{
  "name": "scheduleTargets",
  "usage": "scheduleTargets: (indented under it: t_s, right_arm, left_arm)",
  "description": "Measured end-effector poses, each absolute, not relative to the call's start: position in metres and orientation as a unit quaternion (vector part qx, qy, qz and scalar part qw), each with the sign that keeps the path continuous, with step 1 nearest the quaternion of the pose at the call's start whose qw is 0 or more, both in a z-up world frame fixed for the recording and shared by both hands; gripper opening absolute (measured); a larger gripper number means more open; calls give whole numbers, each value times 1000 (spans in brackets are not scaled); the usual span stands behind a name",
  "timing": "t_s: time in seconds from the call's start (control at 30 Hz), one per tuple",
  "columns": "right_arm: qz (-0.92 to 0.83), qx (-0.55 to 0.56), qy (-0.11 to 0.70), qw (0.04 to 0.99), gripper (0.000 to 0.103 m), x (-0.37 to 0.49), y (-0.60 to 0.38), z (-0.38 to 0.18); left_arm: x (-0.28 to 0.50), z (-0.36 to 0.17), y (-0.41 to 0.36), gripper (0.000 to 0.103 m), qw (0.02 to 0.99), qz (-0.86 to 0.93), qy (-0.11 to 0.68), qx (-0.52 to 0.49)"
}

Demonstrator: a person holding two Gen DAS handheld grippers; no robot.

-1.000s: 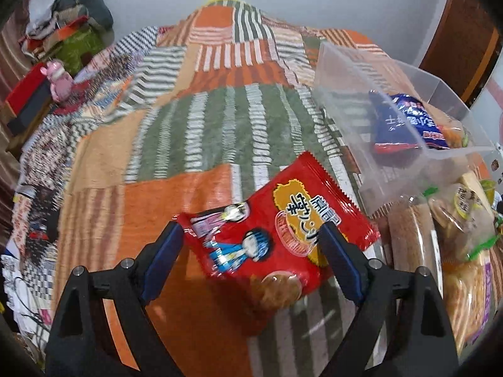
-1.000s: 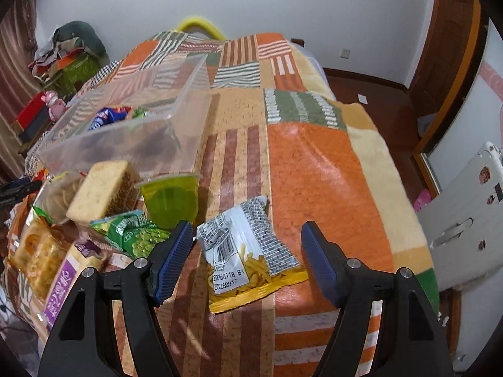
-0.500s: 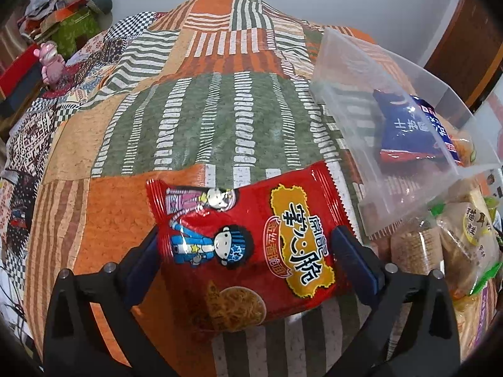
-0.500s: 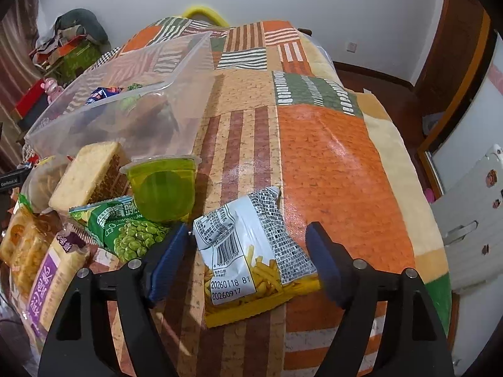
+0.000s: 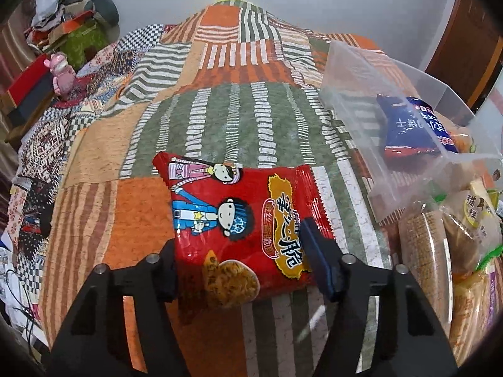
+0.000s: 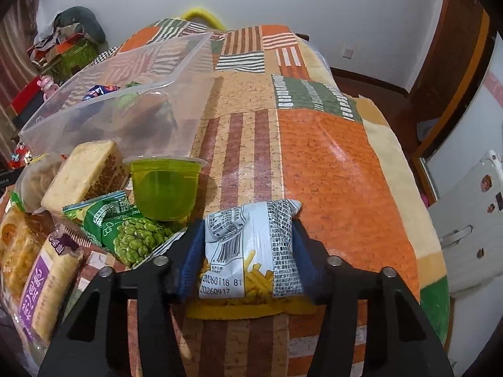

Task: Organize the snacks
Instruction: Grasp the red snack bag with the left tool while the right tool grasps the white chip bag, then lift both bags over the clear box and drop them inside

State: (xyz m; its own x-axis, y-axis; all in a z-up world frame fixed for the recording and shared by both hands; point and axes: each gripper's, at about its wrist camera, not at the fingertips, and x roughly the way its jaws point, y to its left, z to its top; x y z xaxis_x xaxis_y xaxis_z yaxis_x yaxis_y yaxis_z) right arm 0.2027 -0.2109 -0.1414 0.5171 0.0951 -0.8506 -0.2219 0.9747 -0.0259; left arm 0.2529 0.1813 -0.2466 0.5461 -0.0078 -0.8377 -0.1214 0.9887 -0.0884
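Left wrist view: left gripper [image 5: 239, 267] closing on a red snack bag [image 5: 239, 220] lying on the near blanket [image 5: 220, 125]. Right gripper [image 6: 245, 260] closing, squeezing a white chip bag [image 6: 251, 251]; crushing likely.

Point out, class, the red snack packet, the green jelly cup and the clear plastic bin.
red snack packet [image 5: 239, 220], left wrist view, printed front.
green jelly cup [image 6: 165, 188], right wrist view, side wall.
clear plastic bin [image 6: 188, 119], right wrist view, near wall.
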Motion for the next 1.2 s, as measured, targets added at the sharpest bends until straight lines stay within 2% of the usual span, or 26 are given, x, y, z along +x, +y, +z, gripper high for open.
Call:
scheduleTargets:
  t_s: [0.1, 0.23, 0.63, 1.2]
  right_arm:
    - [90, -69, 478, 871, 47, 201, -210, -140]
    - [90, -63, 473, 874, 47, 199, -210, -136]
    - [93, -49, 440, 892, 46, 197, -210, -109]
    - [113, -30, 391, 913, 46, 193, -205, -70]
  left_arm:
    - [248, -241, 179, 57, 881, 38, 468, -59]
    - [241, -228, 178, 41, 887, 39, 457, -59]
    - [220, -193, 167, 24, 904, 47, 424, -34]
    - [199, -131, 149, 23, 927, 55, 372, -6]
